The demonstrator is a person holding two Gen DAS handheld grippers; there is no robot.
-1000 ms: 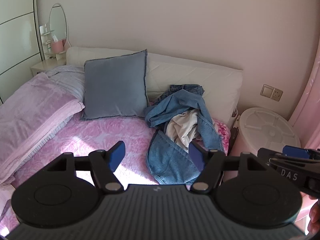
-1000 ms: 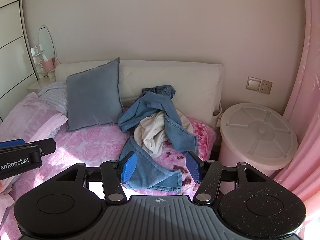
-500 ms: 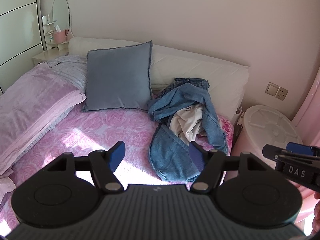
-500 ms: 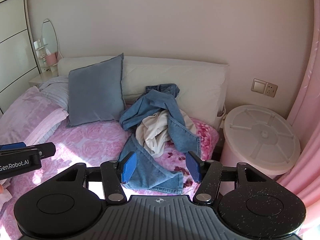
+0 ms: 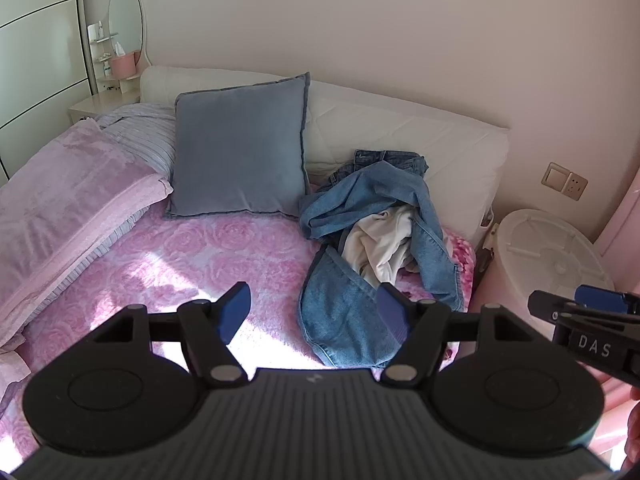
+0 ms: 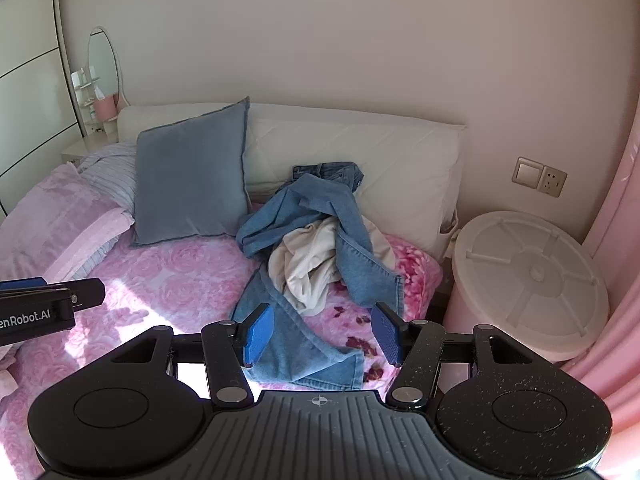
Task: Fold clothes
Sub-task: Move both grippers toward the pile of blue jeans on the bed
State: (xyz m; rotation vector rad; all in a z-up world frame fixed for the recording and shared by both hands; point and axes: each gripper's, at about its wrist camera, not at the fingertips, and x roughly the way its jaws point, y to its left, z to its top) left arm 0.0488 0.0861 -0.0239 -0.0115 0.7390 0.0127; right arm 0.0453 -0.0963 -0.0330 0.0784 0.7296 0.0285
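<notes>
Bedroom, bed w/ pink rose-pattern blanket. Heap of clothes on far right part of bed, up against white headboard cushion: crumpled blue jeans draped over and around a cream-white garment, one denim leg trailing toward camera. Sits just right of grey-blue pillow, which leans upright on headboard. Lilac folded blanket along left side of bed, striped bedding behind it.

Left gripper above near part of bed, blue pads spread wide, nothing between them; denim leg seen beyond right pad, not touched. Right gripper likewise spread wide, empty, over trailing denim leg, pads apart from cloth. Each gripper's tip visible at edge of other's view, so side by side, both aimed down at heap.

Right of bed: round white lidded bin, close to bed corner. Wall switch + socket above it. Pink curtain at far right. Oval mirror and pink cup on nightstand, far left corner.
</notes>
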